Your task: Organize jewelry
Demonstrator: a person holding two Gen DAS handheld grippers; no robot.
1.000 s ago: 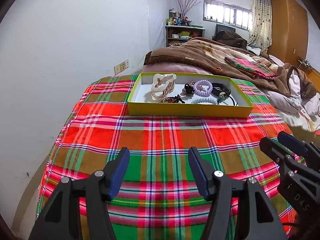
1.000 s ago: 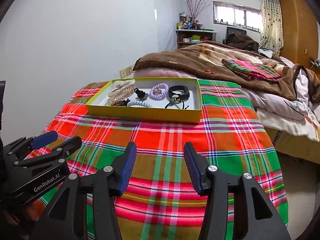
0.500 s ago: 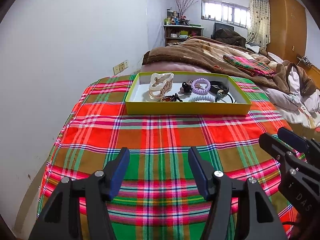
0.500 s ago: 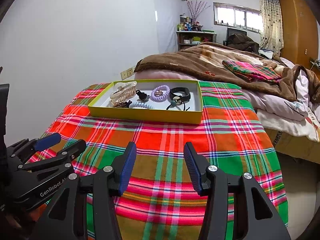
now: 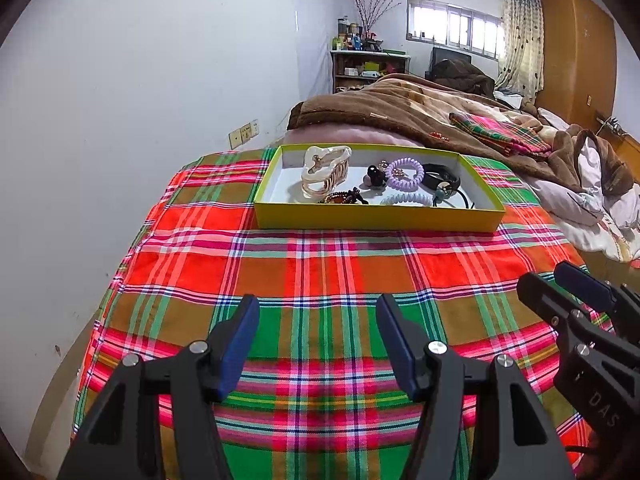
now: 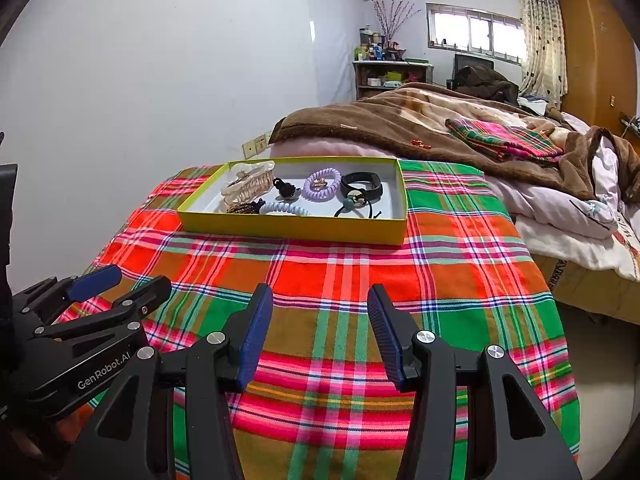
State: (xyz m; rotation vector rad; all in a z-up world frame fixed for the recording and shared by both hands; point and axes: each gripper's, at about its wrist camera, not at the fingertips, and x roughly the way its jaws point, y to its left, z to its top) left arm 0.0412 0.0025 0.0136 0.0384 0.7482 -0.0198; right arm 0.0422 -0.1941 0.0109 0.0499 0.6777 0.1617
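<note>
A yellow tray (image 5: 376,222) (image 6: 292,228) sits at the far end of the plaid cloth. It holds a cream hair claw (image 5: 326,172) (image 6: 248,184), a purple coil hair tie (image 5: 405,172) (image 6: 321,185), a pale blue coil tie (image 5: 404,200) (image 6: 284,209), a black band (image 5: 440,174) (image 6: 362,184), a small black clip (image 5: 374,176) and a dark beaded piece (image 5: 342,197). My left gripper (image 5: 316,338) is open and empty, well short of the tray. My right gripper (image 6: 320,328) is open and empty too, beside it.
The plaid cloth (image 5: 320,280) covers a table against the white wall on the left. Behind the tray lies a bed with a brown blanket (image 5: 400,108) and a folded plaid cloth (image 5: 500,132). The cloth drops off at the right edge (image 6: 560,320).
Both grippers have drawn back and risen slightly; the tray looks a little farther and is seen more from above. Both stay open and empty.
</note>
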